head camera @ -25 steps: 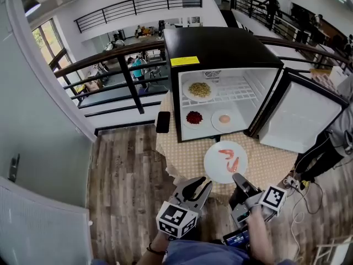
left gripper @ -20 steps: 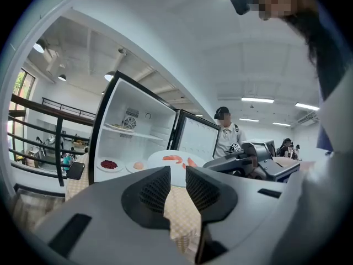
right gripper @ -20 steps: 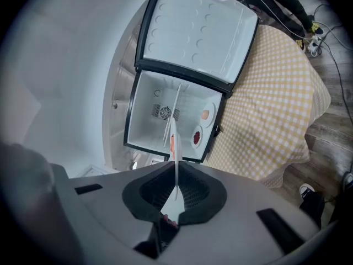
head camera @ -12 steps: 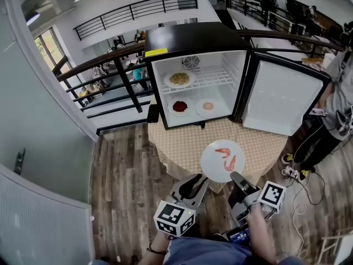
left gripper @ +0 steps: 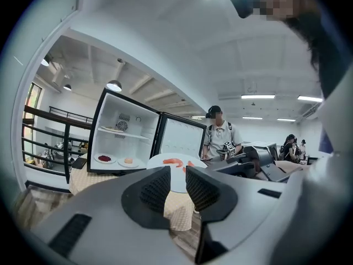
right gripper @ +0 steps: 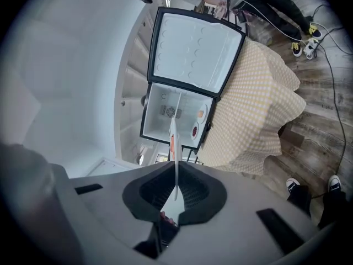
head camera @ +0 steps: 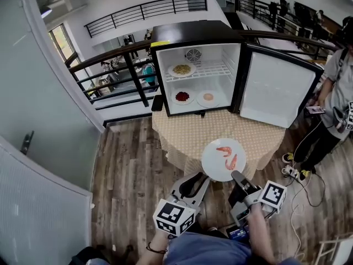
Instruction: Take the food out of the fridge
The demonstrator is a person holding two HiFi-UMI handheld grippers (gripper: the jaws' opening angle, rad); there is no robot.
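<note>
Jaws of the right gripper (right gripper: 176, 187) are clamped on the near rim of a white plate (head camera: 216, 164), which shows edge-on between the pads in the right gripper view. Two shrimp (head camera: 230, 158) lie on that plate. From the head view it sits over the near edge of the table (head camera: 182, 134) with its checked cloth; whether it rests there or is held just above cannot be told. Just left of it, the left gripper (left gripper: 177, 176) has its jaws a narrow gap apart with nothing between them.

At the far side of the table stands the fridge (head camera: 193, 35), its door (head camera: 270, 87) swung open to the right. On its floor are a plate of red food (head camera: 182, 96) at left and a plate of pale orange food (head camera: 208, 97) at right. A plate of yellowish food (head camera: 182, 69) sits on the wire shelf above. A person (head camera: 336, 87) stands at far right.
</note>
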